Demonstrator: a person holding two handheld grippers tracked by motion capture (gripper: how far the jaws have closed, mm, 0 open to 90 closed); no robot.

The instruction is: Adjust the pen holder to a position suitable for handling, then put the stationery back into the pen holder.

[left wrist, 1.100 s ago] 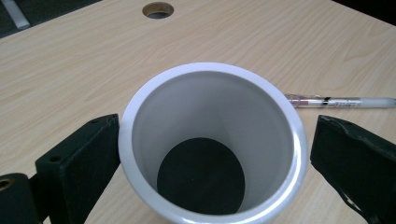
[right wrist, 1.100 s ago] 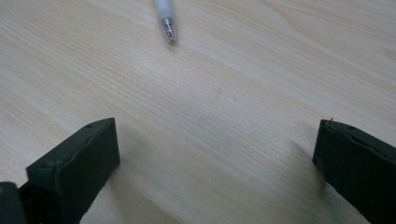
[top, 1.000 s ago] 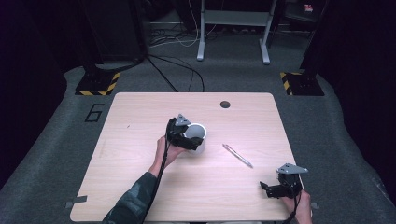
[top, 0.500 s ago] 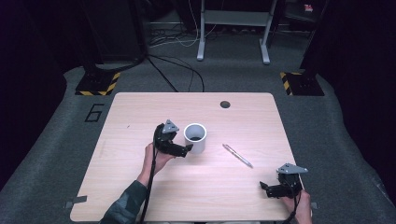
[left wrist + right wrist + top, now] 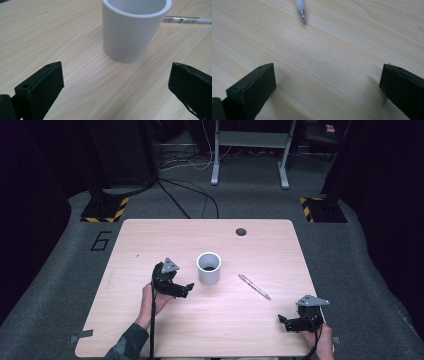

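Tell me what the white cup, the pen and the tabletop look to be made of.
White cup: probably matte plastic, its wall even and unglazed, though ceramic is possible. Pen: white plastic barrel with a shiny tip that looks metal. Table: pale wood-grain surface, likely laminate.

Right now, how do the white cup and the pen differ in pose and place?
The white cup stands upright, mouth open upward; the pen lies flat. The cup sits just ahead of the open left gripper; the pen lies nearer the open right gripper. Both rest untouched on the table.

One white cup (image 5: 209,268), one pen (image 5: 254,286), one table (image 5: 150,235), two claws.
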